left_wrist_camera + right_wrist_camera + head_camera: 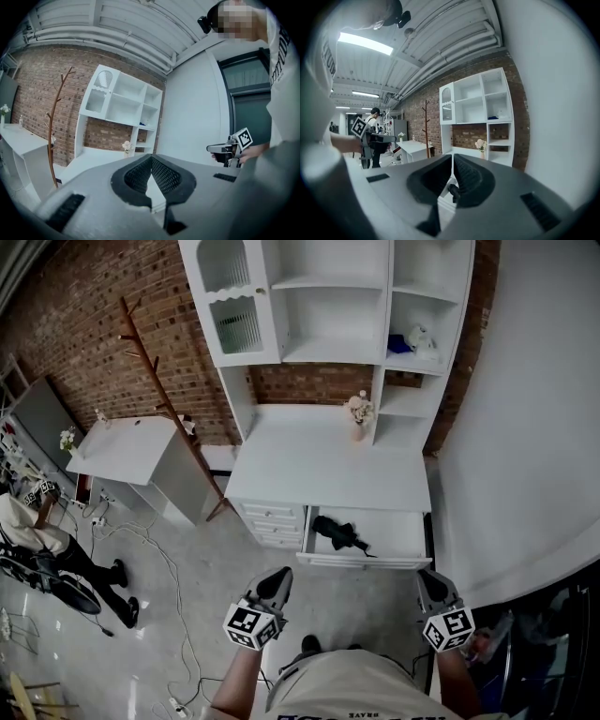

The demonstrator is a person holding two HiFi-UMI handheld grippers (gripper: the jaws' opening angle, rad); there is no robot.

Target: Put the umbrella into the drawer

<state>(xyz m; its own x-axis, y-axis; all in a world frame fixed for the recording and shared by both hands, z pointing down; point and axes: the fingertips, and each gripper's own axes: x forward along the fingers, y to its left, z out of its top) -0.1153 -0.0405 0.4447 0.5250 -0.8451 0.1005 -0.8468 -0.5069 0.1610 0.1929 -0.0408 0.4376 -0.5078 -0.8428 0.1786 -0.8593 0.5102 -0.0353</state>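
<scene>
A black folded umbrella point(339, 534) lies inside the open white drawer point(400, 536) of the desk, towards its left side. Both grippers hang in front of the drawer, close to my body and clear of it. My left gripper point(278, 577) is shut with nothing between its pads point(151, 158). My right gripper point(427, 579) also has its jaws together and empty point(453, 157). Past the right jaws a dark shape point(453, 191) shows in the drawer, apparently the umbrella. Each gripper shows in the other's view: the right one point(220, 148), the left one point(382, 138).
The white desk point(328, 460) carries a hutch with shelves and a small vase of flowers point(358, 414). Small shut drawers point(274, 519) sit left of the open one. A wooden coat stand point(155, 381), a white side table point(127, 448), floor cables point(161, 563) and a person point(56, 549) are at left.
</scene>
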